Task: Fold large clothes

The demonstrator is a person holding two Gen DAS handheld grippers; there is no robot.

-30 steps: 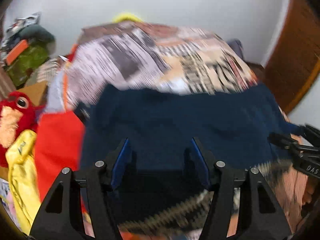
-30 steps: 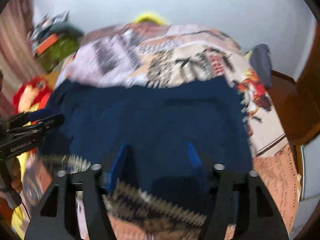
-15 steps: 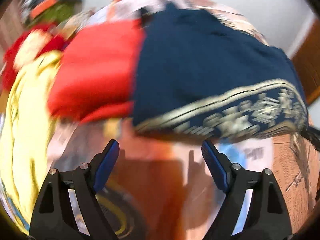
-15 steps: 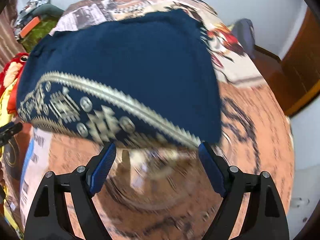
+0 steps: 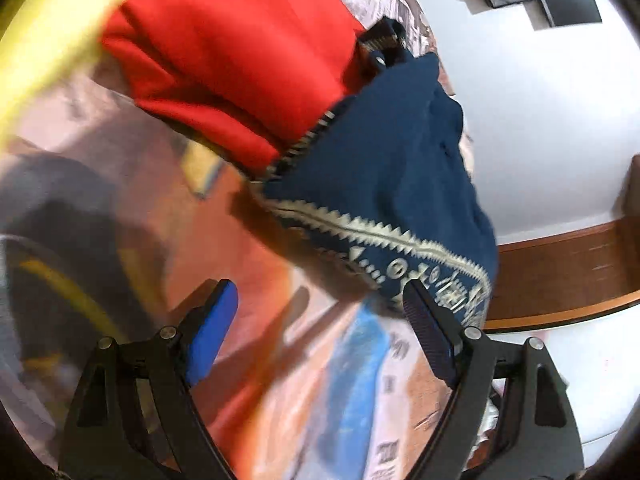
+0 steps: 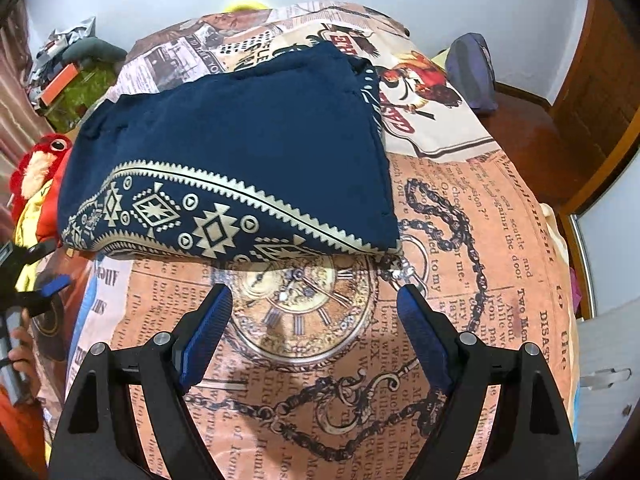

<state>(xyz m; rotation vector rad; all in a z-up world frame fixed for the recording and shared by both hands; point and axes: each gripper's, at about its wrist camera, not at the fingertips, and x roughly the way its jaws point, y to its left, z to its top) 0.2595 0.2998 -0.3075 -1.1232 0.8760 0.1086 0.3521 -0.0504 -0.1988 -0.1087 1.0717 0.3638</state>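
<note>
A navy blue garment (image 6: 248, 136) with a cream patterned border lies folded on the bed. In the left wrist view it (image 5: 392, 176) sits beside a folded red garment (image 5: 240, 52). My right gripper (image 6: 314, 320) is open and empty, a little short of the garment's border edge. My left gripper (image 5: 320, 312) is open and empty, tilted, near the garment's left corner. The left gripper also shows at the left edge of the right wrist view (image 6: 36, 284).
A bedsheet printed with newspaper and a pocket watch (image 6: 480, 280) covers the bed. A red plush toy (image 6: 36, 164) and yellow cloth (image 5: 44, 32) lie at the left. A dark bag (image 6: 472, 72) and wooden furniture (image 6: 600, 80) are at the right.
Both grippers let go of the navy garment, opened and pulled back from it. The garment now lies folded on the bed. The left gripper swung and tilted toward the left side.
</note>
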